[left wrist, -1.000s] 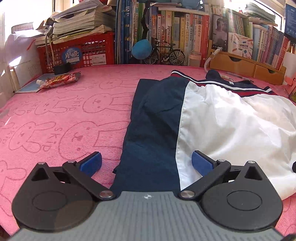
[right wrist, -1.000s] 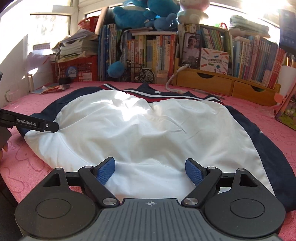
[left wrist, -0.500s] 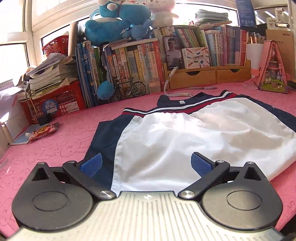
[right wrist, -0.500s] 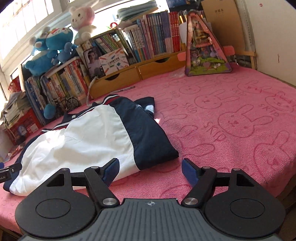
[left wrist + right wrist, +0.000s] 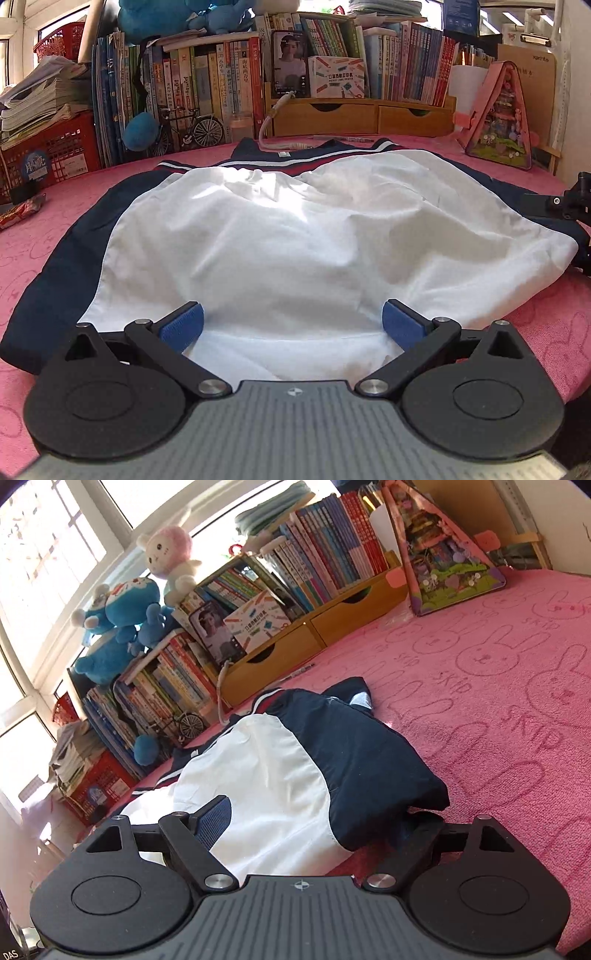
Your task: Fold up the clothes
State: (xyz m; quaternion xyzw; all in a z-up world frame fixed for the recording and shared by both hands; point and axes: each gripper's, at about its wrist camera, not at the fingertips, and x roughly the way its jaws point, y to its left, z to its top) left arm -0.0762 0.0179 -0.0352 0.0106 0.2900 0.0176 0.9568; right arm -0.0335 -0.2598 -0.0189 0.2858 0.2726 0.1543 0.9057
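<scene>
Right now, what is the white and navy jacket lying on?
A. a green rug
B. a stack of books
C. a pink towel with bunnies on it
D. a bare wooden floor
C: the white and navy jacket lies spread on the pink towel printed with bunny outlines, which shows around it in both wrist views.
</scene>
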